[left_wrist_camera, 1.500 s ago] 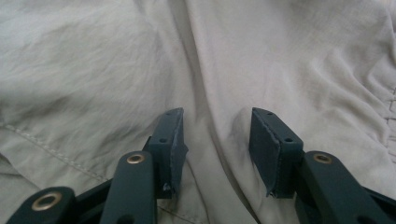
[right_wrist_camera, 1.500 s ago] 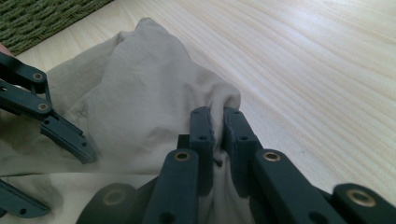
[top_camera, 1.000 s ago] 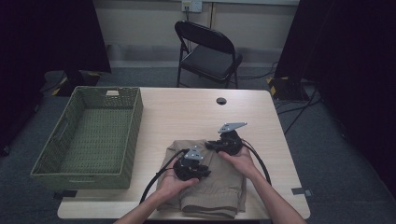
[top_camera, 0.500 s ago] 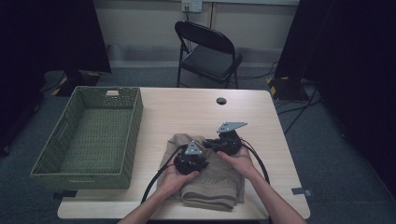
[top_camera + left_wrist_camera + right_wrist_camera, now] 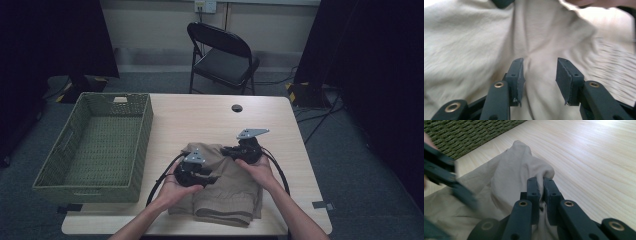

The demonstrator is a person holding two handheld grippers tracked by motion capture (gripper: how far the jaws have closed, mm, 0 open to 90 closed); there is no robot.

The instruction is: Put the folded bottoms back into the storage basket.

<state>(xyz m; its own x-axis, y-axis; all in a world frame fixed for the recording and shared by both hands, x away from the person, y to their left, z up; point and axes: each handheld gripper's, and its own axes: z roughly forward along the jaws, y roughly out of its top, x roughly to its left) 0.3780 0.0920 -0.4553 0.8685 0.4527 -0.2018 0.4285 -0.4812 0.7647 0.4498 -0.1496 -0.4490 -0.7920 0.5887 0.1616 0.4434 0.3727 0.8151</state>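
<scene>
Two grippers work a tan cloth (image 5: 225, 187) on the table (image 5: 200, 120).
High view: cloth beside the basket (image 5: 95, 145). Left gripper (image 5: 540, 72) view: jaws just opened, apart above the fabric, nothing between. Right gripper (image 5: 541, 185) view: jaws pinch a fold.

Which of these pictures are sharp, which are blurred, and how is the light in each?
High view: dim, dark surroundings, yet sharp on the table and basket. Left gripper view: bright, the beige garment soft, smeared at the right edge. Right gripper view: jaws sharp on the pinched fold, the left gripper blurred, glare on the wood at top right.
</scene>
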